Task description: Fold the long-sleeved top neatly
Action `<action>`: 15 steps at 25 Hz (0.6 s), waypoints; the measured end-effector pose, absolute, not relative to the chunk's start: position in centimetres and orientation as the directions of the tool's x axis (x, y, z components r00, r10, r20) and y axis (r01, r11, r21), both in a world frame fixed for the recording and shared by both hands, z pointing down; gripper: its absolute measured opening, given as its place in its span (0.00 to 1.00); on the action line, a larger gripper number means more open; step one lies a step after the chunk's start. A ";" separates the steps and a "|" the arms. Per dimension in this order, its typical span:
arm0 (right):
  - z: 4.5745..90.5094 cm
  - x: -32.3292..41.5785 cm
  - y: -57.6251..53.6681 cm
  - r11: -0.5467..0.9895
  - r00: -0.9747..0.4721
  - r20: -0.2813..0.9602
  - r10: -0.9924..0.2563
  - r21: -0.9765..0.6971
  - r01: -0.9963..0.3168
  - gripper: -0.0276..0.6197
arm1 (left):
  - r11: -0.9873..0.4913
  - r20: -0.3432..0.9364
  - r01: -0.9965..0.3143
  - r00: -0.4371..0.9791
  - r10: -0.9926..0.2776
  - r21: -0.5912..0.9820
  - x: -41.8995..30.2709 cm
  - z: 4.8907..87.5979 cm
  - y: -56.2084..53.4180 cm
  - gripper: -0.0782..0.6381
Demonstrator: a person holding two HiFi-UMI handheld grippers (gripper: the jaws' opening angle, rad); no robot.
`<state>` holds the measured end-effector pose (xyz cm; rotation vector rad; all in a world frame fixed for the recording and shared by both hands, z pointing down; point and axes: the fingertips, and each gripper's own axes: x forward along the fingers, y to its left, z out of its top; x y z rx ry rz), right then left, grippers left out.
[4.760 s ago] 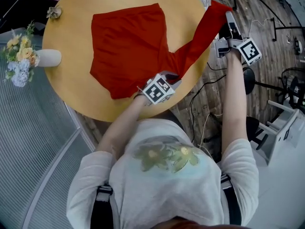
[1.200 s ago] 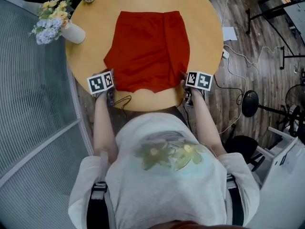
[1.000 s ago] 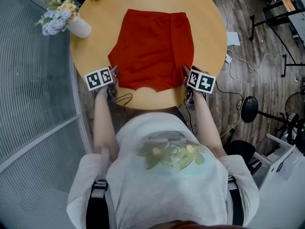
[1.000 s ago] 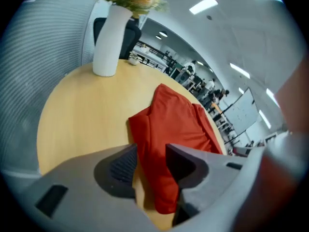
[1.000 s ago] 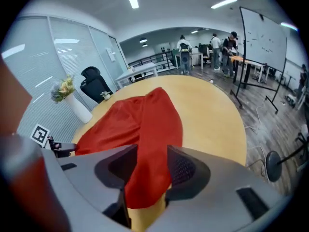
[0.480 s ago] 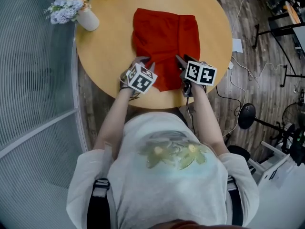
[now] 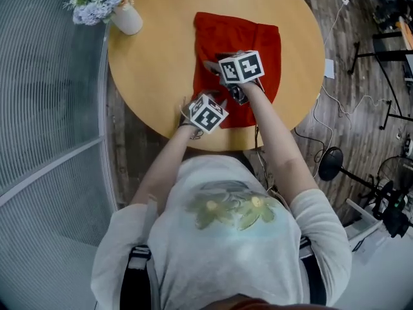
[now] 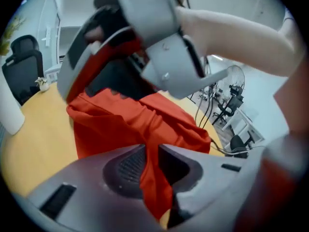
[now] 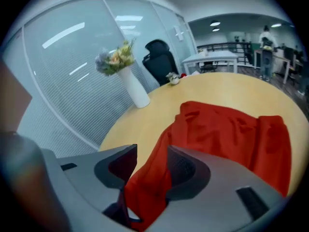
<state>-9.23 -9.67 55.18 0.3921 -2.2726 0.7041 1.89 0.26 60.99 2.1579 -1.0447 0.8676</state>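
Wood-plank floor (image 7: 352, 108) lies to the right and a glass wall with grey blinds (image 7: 45, 108) to the left of a round wooden table (image 7: 155, 76). At the table's near edge stands a person in a white shirt (image 7: 226, 237) with a flower print on the chest, both forearms reaching over the table.

On the right half of the table lies the red top (image 7: 266, 44), already folded to a narrow panel. Its near part is lifted off the wood and drawn up toward the far part.

The right gripper (image 9: 152, 158) is above the middle of the top, clamped on a thick bunch of its cloth, which rises from the table into the jaws. In the left gripper view this gripper and its forearm fill the upper picture and hide most of the room.

The left gripper (image 8: 152, 153) is at the top's near left corner. Its jaws have just been closing, and a thin fold of the top is pinched tight between the pads.

Each gripper carries a cube with black-and-white square markers.

Well clear of the top, a white vase (image 7: 128, 19) of flowers (image 7: 97, 2) stands at the table's far left edge. Behind the table is a black chair (image 9: 161, 57). Cables (image 7: 335, 82) trail over the floor to the right. A small ornament (image 9: 173, 79) sits at the table's far rim.
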 end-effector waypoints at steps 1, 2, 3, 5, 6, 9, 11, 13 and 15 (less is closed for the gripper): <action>56.6 -10.1 -9.1 0.829 -0.660 0.751 -0.016 -0.359 -0.429 0.36 | -0.516 0.743 -0.822 0.499 -0.446 0.242 1.7 60.4 0.5 0.21; 58.0 -10.5 -8.6 0.855 -0.608 0.793 0.025 -0.333 -0.399 0.36 | -0.511 0.731 -0.818 0.515 -0.447 0.264 1.4 59.9 0.8 0.21; 59.2 -10.6 -8.3 0.883 -0.556 0.830 0.042 -0.291 -0.368 0.35 | -0.506 0.720 -0.816 0.528 -0.451 0.281 0.7 59.2 1.2 0.21; 60.1 -10.6 -8.2 0.922 -0.516 0.855 0.044 -0.234 -0.309 0.11 | -0.476 0.702 -0.828 0.527 -0.479 0.296 -2.1 58.0 1.7 0.21; 59.8 -11.0 -8.1 0.923 -0.546 0.835 0.060 -0.255 -0.288 0.11 | -0.444 0.701 -0.847 0.505 -0.503 0.291 -4.3 57.6 1.8 0.21; 55.7 -12.9 -7.9 0.883 -0.741 0.656 0.141 -0.422 -0.206 0.10 | -0.300 0.735 -0.925 0.368 -0.569 0.232 -12.4 57.8 1.4 0.21; 52.2 -13.9 -8.0 0.861 -0.840 0.513 0.175 -0.494 -0.122 0.10 | -0.186 0.752 -0.957 0.290 -0.592 0.223 -17.2 58.7 0.7 0.21; 49.1 -14.2 -8.2 0.843 -0.902 0.381 0.203 -0.537 -0.037 0.10 | -0.075 0.717 -0.939 0.307 -0.626 0.337 -19.7 58.8 -0.5 0.21; 46.5 -14.1 -9.0 0.805 -0.945 0.251 0.209 -0.593 0.020 0.10 | 0.002 0.615 -0.823 0.423 -0.666 0.568 -19.4 58.2 -2.0 0.23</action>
